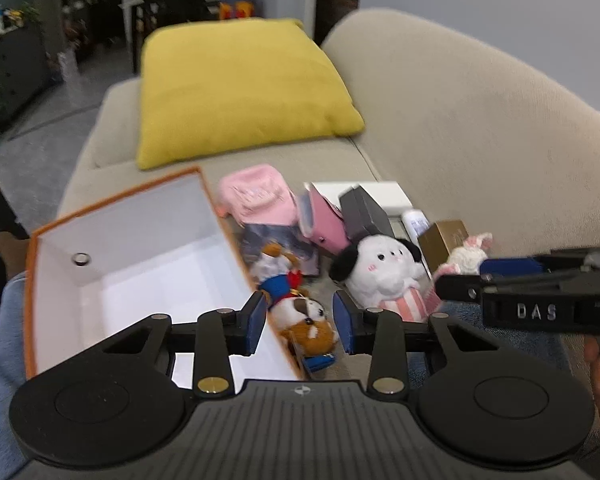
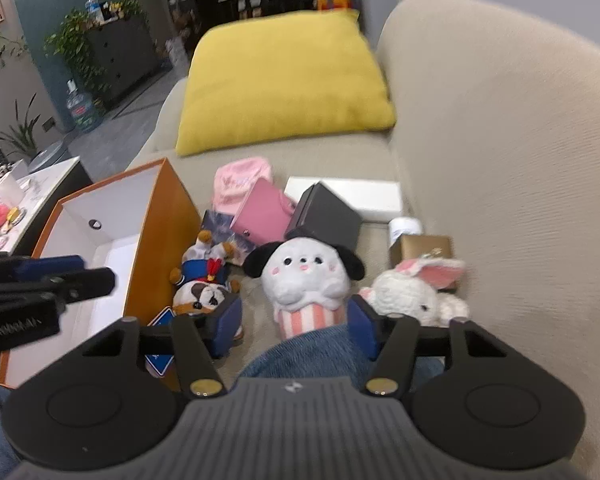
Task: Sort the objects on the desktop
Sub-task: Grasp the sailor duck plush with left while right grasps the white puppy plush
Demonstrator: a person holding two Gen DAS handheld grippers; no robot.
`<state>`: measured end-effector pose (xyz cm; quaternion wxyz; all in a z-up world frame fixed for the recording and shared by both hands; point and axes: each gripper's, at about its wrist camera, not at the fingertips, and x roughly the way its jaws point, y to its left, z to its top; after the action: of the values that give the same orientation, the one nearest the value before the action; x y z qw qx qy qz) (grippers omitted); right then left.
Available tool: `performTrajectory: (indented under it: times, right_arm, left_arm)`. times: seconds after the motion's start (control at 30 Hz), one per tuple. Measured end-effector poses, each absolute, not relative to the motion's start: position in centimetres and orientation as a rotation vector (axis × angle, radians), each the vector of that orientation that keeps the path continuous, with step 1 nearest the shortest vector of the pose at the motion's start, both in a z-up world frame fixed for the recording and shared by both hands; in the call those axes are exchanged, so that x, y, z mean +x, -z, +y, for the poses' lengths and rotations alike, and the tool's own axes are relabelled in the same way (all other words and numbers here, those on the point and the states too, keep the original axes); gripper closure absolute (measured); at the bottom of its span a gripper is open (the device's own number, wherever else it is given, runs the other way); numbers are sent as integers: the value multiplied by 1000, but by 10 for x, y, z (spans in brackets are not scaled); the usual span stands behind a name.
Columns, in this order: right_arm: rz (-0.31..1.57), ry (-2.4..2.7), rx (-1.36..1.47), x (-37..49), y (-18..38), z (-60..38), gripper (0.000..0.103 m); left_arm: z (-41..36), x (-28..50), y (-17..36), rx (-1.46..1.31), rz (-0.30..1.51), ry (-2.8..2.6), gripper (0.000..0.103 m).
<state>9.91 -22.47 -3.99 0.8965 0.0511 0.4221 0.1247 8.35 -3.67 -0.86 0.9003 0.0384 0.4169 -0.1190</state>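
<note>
In the left wrist view, the left gripper (image 1: 300,322) hangs tilted down over the sofa seat with its jaws partly open and nothing pressed between the blue pads; the brown-and-white dog plush (image 1: 306,314) in a blue sailor outfit shows in the gap beneath them, lying just beside the near wall of the orange box (image 1: 216,216), whose white inside looks empty. The step in hand seems to be the reach for a first toy, and the next move would call for lowering the jaws round the dog plush and closing, without catching the box wall close on its left. The right gripper (image 1: 456,282) juts in from the right edge near the white bear plush (image 1: 384,270). In the right wrist view, the right gripper (image 2: 296,320) is likewise partly open and holds nothing, with the white bear plush in its striped pink cup framed between the fingers but lying beyond them, and a denim-clad knee (image 2: 320,350) rising in front of it. The white bunny (image 2: 412,292) lies just right of the bear. Behind them crowd a pink pouch (image 2: 262,210), a dark box (image 2: 328,216), a gold box (image 2: 422,248), a white roll (image 2: 404,226), a flat white box (image 2: 364,196) and a pink cap (image 2: 236,180), with a yellow cushion (image 2: 284,76) farther back. The knee and the tight packing leave little room for the fingers.
</note>
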Motion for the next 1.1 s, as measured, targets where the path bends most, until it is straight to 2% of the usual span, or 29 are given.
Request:
performTrajectory:
  times: [0.47, 0.73, 1.1]
  right_arm:
    - [1054, -358, 20, 166, 73, -215, 47]
    - [1070, -382, 46, 177, 87, -226, 47]
    - [1049, -410, 45, 174, 89, -223, 46]
  left_arm:
    - [-68, 144, 50, 202, 1108, 269, 61]
    - [-87, 151, 75, 284, 1206, 253, 61]
    - [-83, 140, 82, 352, 1257, 214, 61]
